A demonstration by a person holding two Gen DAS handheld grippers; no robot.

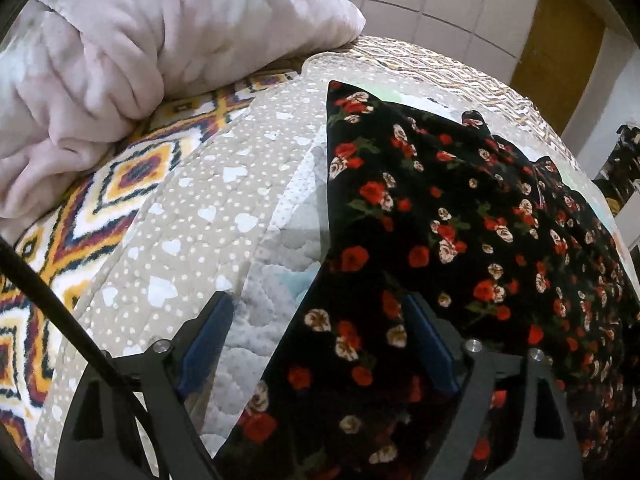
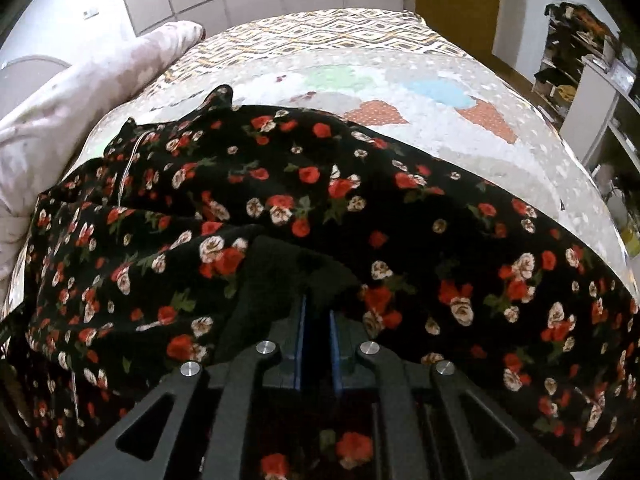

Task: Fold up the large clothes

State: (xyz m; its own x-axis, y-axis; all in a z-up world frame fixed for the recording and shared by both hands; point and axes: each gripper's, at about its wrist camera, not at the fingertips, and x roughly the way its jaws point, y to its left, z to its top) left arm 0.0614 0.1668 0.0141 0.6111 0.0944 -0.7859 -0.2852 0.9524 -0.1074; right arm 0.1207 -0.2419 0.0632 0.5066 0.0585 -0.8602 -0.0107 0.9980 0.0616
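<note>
On the bed, at the far left, a pink fleece blanket (image 1: 120, 52) is lying bunched on a diamond-patterned cover (image 1: 80, 216), beside a beige heart-print quilt (image 1: 192, 216). Further right, the black floral dress (image 1: 460, 232) is lying spread across the quilt. The left gripper (image 1: 320, 344) is standing wide open, its blue pads straddling the dress's near edge. The right gripper (image 2: 318, 344) is pinching a fold of the dress's black fabric between nearly closed pads (image 2: 299, 344).
</note>
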